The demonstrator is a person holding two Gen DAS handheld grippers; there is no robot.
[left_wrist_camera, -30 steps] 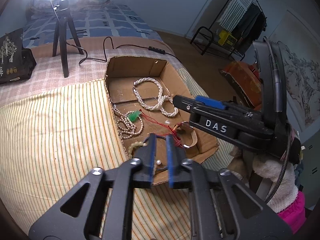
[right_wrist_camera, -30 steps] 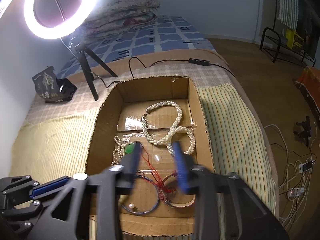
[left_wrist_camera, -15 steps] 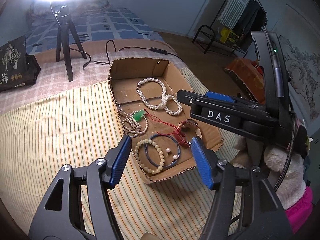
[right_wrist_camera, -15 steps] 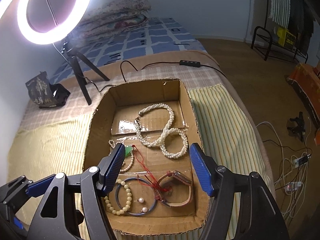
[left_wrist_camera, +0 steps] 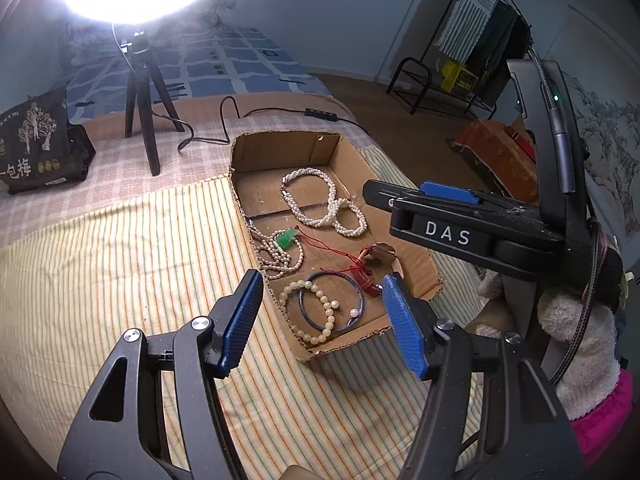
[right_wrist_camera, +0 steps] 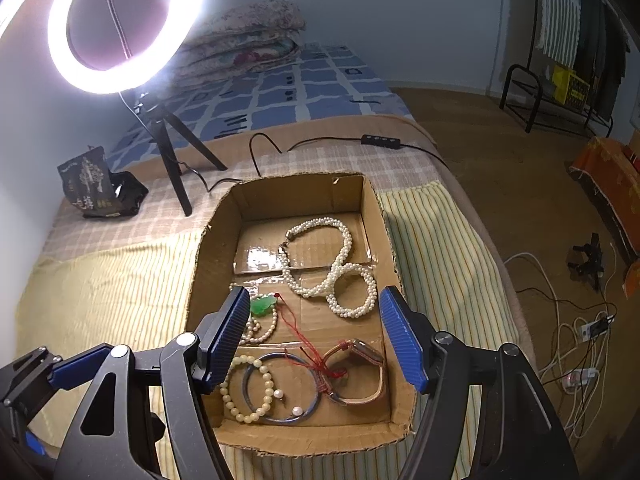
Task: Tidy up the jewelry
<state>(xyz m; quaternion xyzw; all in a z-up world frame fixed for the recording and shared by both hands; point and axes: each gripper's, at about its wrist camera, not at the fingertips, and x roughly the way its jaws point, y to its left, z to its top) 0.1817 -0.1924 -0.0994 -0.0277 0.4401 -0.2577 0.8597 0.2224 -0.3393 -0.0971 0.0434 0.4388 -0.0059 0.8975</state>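
An open cardboard box (left_wrist_camera: 280,138) (right_wrist_camera: 296,196) lies on a striped cloth and holds jewelry. At its far end are a white pearl necklace (left_wrist_camera: 308,200) (right_wrist_camera: 316,256) and a pearl bracelet (right_wrist_camera: 352,290). In the middle lies a green pendant (left_wrist_camera: 285,239) (right_wrist_camera: 262,306) on a red cord. At the near end lie a cream bead bracelet (left_wrist_camera: 285,300) (right_wrist_camera: 225,394), a blue bangle (right_wrist_camera: 282,420) and a brown-strapped watch (right_wrist_camera: 356,376). My left gripper (left_wrist_camera: 322,292) hangs open above the box's near end, with nothing in it. My right gripper (right_wrist_camera: 315,300) is open too, over the box and empty.
A lit ring light on a black tripod (right_wrist_camera: 168,152) stands behind the box, its cable and switch (right_wrist_camera: 380,140) trailing right. A black packet (left_wrist_camera: 36,148) sits at the far left. Off the bed's right edge are floor cables (right_wrist_camera: 576,340) and a clothes rack (left_wrist_camera: 460,60).
The left jaws have gone from nearly shut to wide apart, uncovering the bracelets at the box's near end. The right jaws have widened a little.
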